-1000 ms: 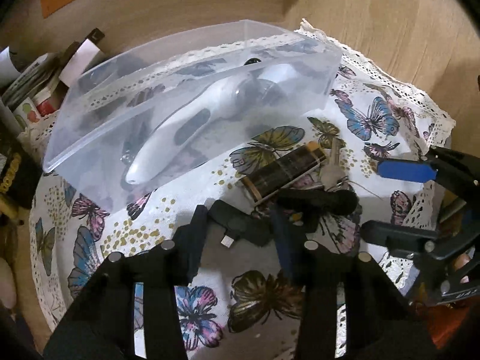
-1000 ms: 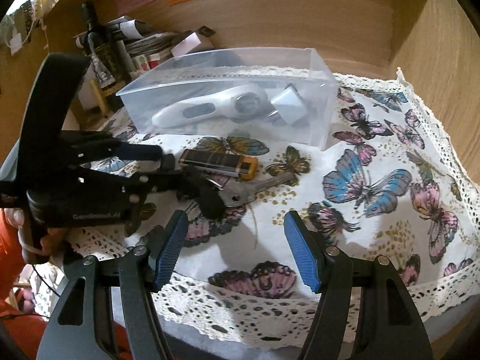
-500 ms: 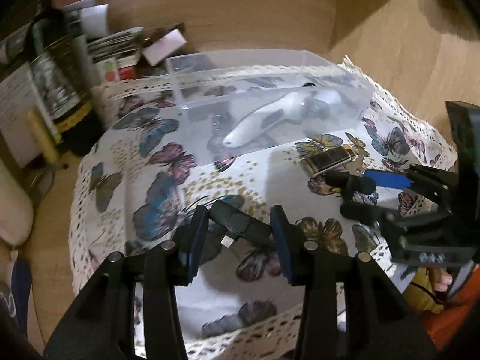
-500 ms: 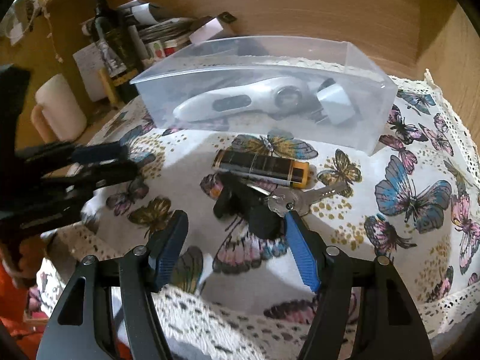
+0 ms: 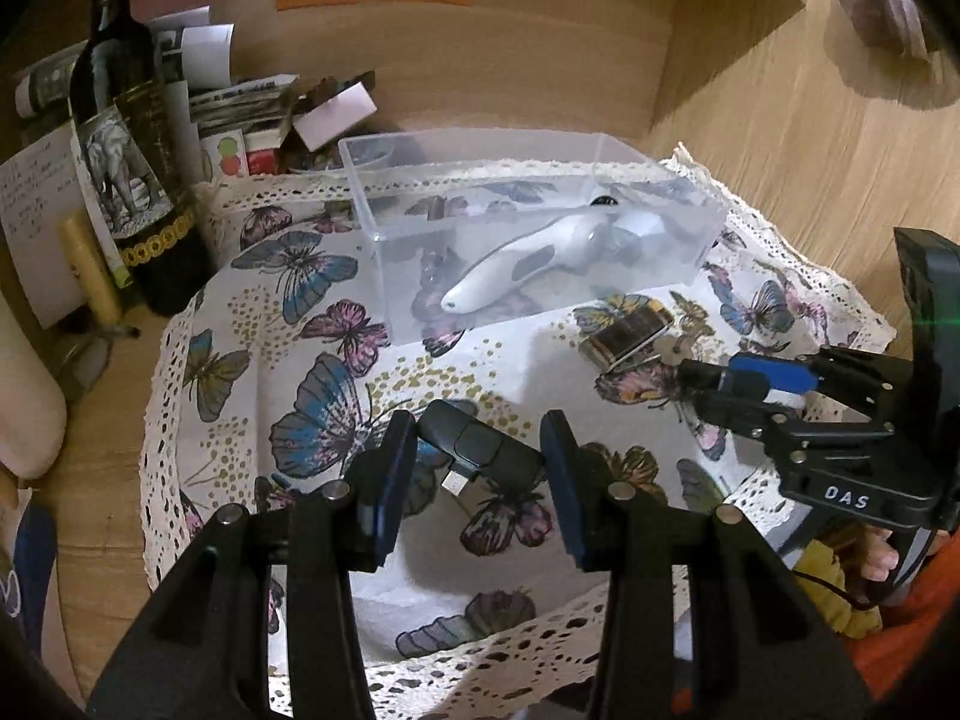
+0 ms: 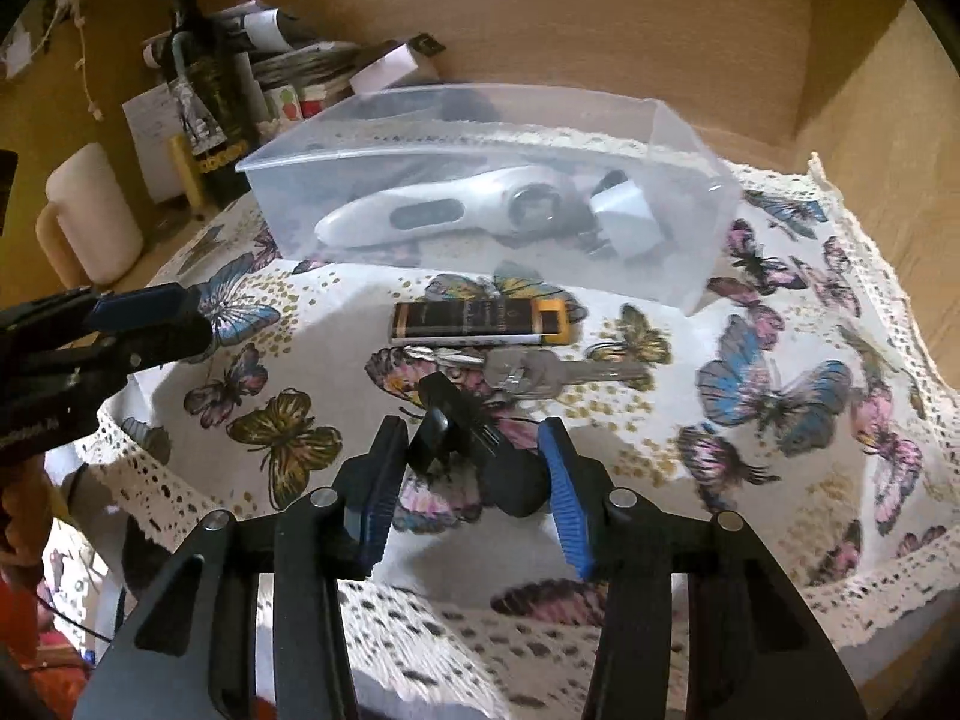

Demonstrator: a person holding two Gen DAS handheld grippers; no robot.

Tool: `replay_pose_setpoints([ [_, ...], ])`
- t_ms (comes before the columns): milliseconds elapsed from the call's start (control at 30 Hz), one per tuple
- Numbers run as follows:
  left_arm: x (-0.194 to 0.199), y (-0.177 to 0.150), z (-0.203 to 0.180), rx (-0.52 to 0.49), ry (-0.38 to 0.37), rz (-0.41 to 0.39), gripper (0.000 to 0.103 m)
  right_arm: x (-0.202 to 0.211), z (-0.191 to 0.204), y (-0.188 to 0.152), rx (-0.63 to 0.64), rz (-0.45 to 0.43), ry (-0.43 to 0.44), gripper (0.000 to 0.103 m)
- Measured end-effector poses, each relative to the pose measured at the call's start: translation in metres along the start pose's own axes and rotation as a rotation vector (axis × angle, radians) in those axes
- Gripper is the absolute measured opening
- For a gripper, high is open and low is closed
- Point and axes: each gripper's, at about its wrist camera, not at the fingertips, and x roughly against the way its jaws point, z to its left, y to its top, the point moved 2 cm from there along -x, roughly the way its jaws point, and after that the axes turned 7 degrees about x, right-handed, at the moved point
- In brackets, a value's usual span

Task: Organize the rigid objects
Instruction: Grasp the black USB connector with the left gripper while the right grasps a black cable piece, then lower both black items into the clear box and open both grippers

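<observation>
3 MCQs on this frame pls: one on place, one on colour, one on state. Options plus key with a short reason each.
1. Where is the white handheld device?
A. inside the clear bin
B. on the cloth beside the bin
C. in the right gripper

2. What colour is the end cap of the dark bar in front of the bin?
A. green
B. orange
C. white

3. What is the left gripper doing?
A. hanging open and empty
B. gripping the bin's rim
C. holding a black USB adapter

Key: 1 A, seen through the bin's wall. 2 B, orange end towards the keys. 3 C, adapter clamped between its fingers above the cloth.
</observation>
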Motion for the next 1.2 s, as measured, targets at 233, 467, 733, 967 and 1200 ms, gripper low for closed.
replay_pose_setpoints([
  [233,0.008,0.020,-0.008,0.001,-0.010,-0.054,0.042,0.022,-0.018,0.022,-0.013,-0.098,-0.043,0.042],
  [467,0.014,0.056,-0.013,-0.002,0.010,-0.126,0.042,0.036,-0.035,0.064,0.000,-0.208,-0.087,0.042],
  [733,-0.002,0.099,-0.012,0.031,0.026,-0.149,0.042,0.033,-0.053,0.113,0.023,-0.288,-0.091,0.042],
  [967,-0.041,0.120,-0.011,0.027,0.048,-0.085,0.042,0.005,-0.060,0.142,0.046,-0.270,-0.065,0.042],
  [1200,-0.081,0.123,-0.010,0.034,0.051,-0.003,0.042,-0.048,-0.062,0.149,0.054,-0.155,-0.053,0.042],
])
